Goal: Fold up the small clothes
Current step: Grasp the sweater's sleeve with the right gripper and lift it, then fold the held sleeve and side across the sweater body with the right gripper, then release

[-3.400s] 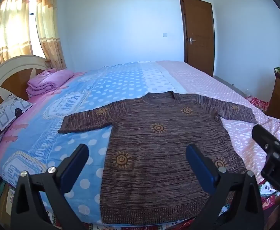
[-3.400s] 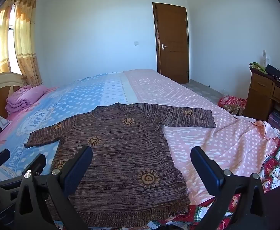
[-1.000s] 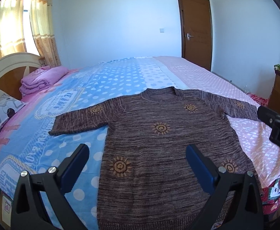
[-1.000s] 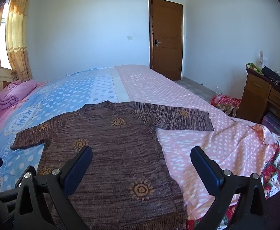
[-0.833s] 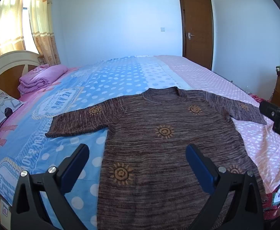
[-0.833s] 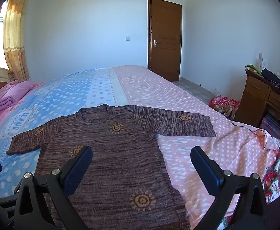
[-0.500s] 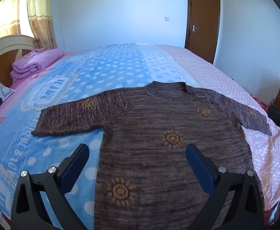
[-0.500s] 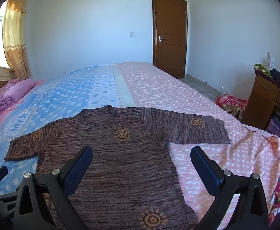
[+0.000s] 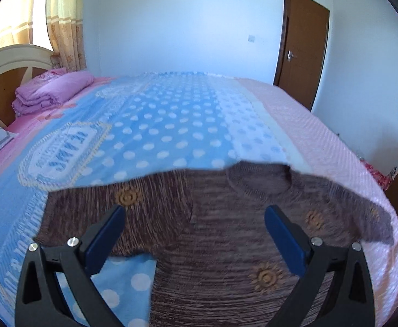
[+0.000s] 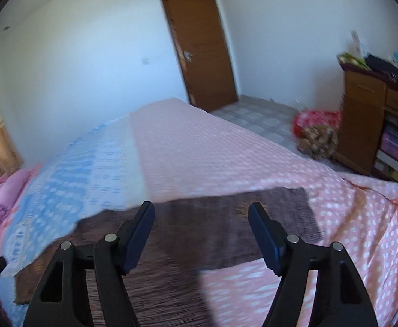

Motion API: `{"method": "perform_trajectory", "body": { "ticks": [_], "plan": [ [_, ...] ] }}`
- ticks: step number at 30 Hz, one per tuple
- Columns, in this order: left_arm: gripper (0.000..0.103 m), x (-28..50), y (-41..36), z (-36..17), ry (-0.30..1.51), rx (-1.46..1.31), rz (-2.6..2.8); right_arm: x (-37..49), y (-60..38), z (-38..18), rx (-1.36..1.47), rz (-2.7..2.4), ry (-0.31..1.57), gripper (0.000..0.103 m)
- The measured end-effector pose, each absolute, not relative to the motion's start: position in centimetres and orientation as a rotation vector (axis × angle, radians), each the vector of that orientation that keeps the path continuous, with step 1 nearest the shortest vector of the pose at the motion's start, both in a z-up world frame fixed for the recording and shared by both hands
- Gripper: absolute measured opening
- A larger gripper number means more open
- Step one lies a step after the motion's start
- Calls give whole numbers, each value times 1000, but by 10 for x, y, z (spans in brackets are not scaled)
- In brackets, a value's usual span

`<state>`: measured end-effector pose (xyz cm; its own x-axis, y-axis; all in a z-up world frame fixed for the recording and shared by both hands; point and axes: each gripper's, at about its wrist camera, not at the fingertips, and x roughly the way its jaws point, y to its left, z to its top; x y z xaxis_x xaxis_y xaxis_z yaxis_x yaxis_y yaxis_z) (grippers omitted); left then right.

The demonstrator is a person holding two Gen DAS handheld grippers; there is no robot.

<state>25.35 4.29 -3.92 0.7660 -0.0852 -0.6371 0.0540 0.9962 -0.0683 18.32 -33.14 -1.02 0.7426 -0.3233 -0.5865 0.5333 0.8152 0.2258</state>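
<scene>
We see the brown knitted sweater with orange sun motifs [image 9: 220, 234] flat near the polka-dot bed's [image 9: 171, 125] near edge, neck away, sleeves crosswise; bare bedspread beyond. Left gripper [image 9: 193, 234] spread; right gripper [image 10: 201, 234] closing, pinching nothing

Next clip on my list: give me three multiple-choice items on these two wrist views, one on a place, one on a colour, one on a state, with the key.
1. Where does the brown knit sweater with orange sun motifs lie?
A. on the wooden dresser
B. spread flat on the polka-dot bedspread
C. on the tiled floor

2. What colour is the folded blanket by the headboard?
A. green
B. white
C. pink-purple

3. What is between the fingers of the right gripper?
A. nothing gripped
B. a pillow
C. the sweater's hem, lifted

Key: 1 B, it lies flat across the bed; 2 C, the left wrist view shows it; 3 A, the closing jaws stand apart above the sleeve.
</scene>
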Motion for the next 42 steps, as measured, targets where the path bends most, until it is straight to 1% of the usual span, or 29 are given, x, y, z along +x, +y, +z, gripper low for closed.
{"method": "perform_trajectory", "body": {
  "ticks": [1,3,4,7,10,12,16,18,19,21,23,28,32,37,42],
  "plan": [
    [103,256,44,-56,716,-47,-81,179,-357,-26,435,-534,583,72],
    [103,254,46,-82,725,-57,-74,167,-394,-47,511,-606,597,68],
    [103,254,47,-89,724,-66,-74,160,-413,-58,557,-642,600,64],
    [103,254,50,-114,713,-81,-72,150,-442,-82,626,-709,632,63],
    [103,261,48,-128,730,-57,-44,160,-449,-97,605,-716,702,63],
    [103,269,47,-137,785,-68,-70,167,-449,-105,610,-718,733,63],
    [103,274,57,-149,835,-147,-109,184,-448,-121,598,-721,782,55],
    [103,275,64,-155,858,-202,-119,188,-443,-121,560,-752,787,55],
    [103,273,67,-154,843,-229,-129,190,-441,-120,541,-767,795,52],
    [103,270,68,-155,831,-244,-132,194,-439,-119,520,-774,805,43],
    [103,270,67,-155,830,-228,-125,196,-436,-116,501,-765,803,13],
    [103,267,64,-154,829,-210,-119,201,-434,-105,491,-743,780,10],
    [103,270,67,-155,825,-216,-124,213,-411,-71,388,-717,719,10],
    [103,271,68,-156,818,-224,-130,248,-341,-26,244,-561,675,10],
    [103,271,69,-156,813,-229,-133,286,-241,-10,158,-334,663,10]
  ]
}}
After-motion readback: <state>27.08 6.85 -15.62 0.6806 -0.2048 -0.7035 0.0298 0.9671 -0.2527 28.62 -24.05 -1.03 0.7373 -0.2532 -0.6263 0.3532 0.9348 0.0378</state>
